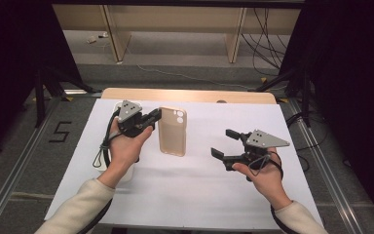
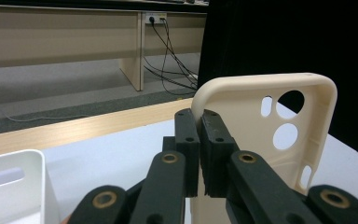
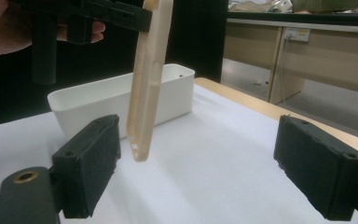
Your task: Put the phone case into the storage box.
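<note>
Right gripper [image 1: 223, 142] in my right hand [image 1: 265, 176], jaws wide apart, nothing between them. Left gripper [image 2: 199, 122] clamps the rim of a beige phone case [image 1: 172, 131], held off the white table [image 1: 209, 195]. White bin [image 3: 116, 100] sits behind the case.

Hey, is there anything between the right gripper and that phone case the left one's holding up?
Nothing visible. The right gripper is open, its jaws facing the phone case, with only bare white table cover between them. The left gripper pinches the case's edge; the white bin sits behind it.
</note>
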`<action>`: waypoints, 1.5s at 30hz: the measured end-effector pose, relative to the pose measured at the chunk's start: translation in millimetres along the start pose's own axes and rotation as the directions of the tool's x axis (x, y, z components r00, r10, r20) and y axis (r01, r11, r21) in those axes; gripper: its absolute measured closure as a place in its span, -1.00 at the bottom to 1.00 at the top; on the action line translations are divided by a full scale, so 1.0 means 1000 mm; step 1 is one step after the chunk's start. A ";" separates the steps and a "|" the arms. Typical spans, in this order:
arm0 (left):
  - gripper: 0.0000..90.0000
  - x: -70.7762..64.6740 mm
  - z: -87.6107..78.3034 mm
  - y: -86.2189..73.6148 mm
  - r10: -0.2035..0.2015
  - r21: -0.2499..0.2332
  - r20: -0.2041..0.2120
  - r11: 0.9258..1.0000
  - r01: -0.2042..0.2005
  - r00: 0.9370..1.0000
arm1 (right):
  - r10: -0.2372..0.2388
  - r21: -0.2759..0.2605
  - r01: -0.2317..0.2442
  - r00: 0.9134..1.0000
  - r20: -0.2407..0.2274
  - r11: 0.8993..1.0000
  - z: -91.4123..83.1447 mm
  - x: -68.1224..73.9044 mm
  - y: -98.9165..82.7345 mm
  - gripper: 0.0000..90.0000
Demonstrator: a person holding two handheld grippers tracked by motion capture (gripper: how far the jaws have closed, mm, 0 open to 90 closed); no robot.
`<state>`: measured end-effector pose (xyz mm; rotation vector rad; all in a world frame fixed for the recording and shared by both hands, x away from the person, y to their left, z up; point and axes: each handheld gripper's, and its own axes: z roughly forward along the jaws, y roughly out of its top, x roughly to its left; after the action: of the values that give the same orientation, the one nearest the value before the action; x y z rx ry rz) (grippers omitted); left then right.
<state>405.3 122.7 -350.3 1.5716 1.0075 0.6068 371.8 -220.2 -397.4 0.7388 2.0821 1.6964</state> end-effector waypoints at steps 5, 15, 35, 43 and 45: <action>0.92 0.005 -0.002 -0.001 -0.001 0.000 -0.004 1.000 0.001 1.000 | -0.002 0.010 0.002 1.000 -0.003 1.000 -0.008 0.001 -0.003 -0.65; 0.92 0.012 -0.008 -0.003 -0.010 0.014 -0.023 1.000 0.010 1.000 | 0.004 -0.007 -0.004 1.000 0.008 1.000 -0.018 0.002 -0.009 -0.64; 0.92 0.019 -0.014 0.000 -0.039 0.001 -0.042 0.999 0.039 0.998 | -0.001 0.014 0.001 1.000 0.031 1.000 -0.034 0.002 -0.017 -0.64; 0.92 0.021 -0.015 0.000 -0.048 -0.001 -0.045 0.999 0.048 0.998 | -0.021 -0.009 0.021 0.999 0.041 1.000 -0.037 0.002 -0.021 -0.64; 0.92 0.020 -0.016 0.000 -0.050 0.000 -0.045 0.999 0.050 0.998 | 0.004 0.013 -0.005 1.000 0.023 1.000 -0.039 0.004 -0.022 -0.64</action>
<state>402.7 148.2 -349.0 1.5351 1.0778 0.6096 342.7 -252.0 -409.7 0.7642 2.0794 1.6702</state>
